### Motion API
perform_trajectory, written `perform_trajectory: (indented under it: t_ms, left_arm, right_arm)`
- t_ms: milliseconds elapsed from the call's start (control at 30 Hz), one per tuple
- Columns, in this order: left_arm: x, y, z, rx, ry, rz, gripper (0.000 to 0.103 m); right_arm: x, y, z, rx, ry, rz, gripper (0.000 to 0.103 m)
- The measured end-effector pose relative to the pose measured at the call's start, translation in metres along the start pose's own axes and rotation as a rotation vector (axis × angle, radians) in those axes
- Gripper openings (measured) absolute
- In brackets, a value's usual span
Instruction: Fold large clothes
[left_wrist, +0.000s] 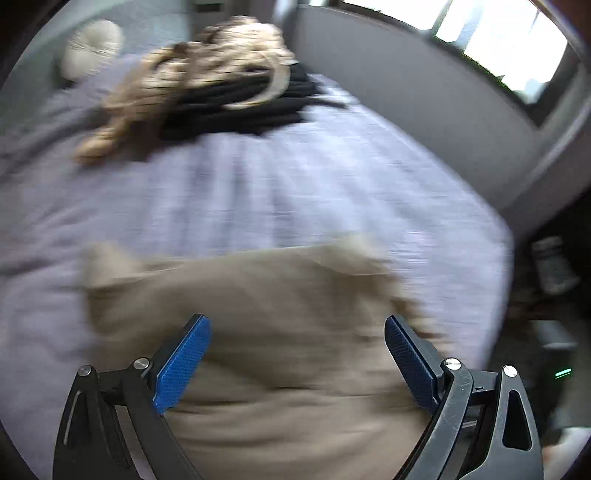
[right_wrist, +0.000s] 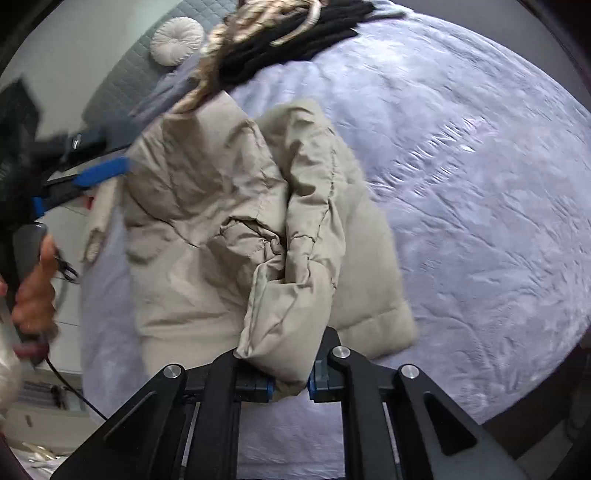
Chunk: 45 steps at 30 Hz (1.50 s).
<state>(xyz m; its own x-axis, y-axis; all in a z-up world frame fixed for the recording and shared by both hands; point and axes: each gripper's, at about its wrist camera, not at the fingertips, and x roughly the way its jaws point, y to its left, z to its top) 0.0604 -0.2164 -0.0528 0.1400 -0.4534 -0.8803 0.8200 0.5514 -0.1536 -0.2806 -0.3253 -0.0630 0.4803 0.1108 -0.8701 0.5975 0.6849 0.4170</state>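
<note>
A beige padded jacket (right_wrist: 207, 206) lies crumpled on the lavender bed cover (right_wrist: 480, 184). My right gripper (right_wrist: 291, 384) is shut on a sleeve end of the jacket (right_wrist: 288, 325) and holds it up over the garment. My left gripper (left_wrist: 297, 354) is open, its blue pads (left_wrist: 181, 365) spread wide just above the jacket (left_wrist: 280, 314); that view is motion-blurred. The left gripper also shows in the right wrist view (right_wrist: 99, 173), at the jacket's far left edge.
A pile of tan-patterned and black clothes (left_wrist: 221, 88) lies at the far end of the bed. A round white cushion (left_wrist: 92, 48) sits by the grey headboard (right_wrist: 122, 85). A grey wall panel and a window (left_wrist: 480, 48) are at the right. The bed edge drops off to the floor (left_wrist: 546, 295).
</note>
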Motion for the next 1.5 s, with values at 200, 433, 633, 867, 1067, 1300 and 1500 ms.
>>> perform_trajectory:
  t_ms: [200, 433, 633, 867, 1067, 1300, 1500]
  left_arm:
    - [0.073, 0.022, 0.003, -0.048, 0.035, 0.105, 0.095]
    - [0.13, -0.026, 0.025, 0.017, 0.05, 0.144, 0.095]
    - [0.137, -0.029, 0.028, 0.002, 0.069, 0.152, 0.095]
    - [0.137, -0.025, 0.026, 0.002, 0.075, 0.157, 0.095]
    - [0.136, -0.025, 0.026, 0.001, 0.078, 0.159, 0.095]
    - [0.104, -0.026, 0.025, -0.072, 0.059, 0.162, 0.095]
    - [0.05, -0.005, -0.003, -0.231, 0.044, 0.179, 0.095]
  right_arm:
    - [0.01, -0.026, -0.009, 0.057, 0.017, -0.005, 0.013]
    - [0.015, -0.068, -0.001, 0.157, 0.021, 0.002, 0.013]
    - [-0.042, -0.087, 0.008, 0.237, -0.066, -0.033, 0.022]
    - [-0.059, -0.032, 0.048, 0.012, -0.154, 0.007, 0.022]
    - [-0.005, -0.006, 0.049, -0.14, -0.04, -0.098, 0.022]
    - [0.01, -0.02, 0.047, -0.134, 0.043, -0.069, 0.022]
    - [0.028, -0.018, 0.048, -0.21, 0.104, -0.074, 0.023]
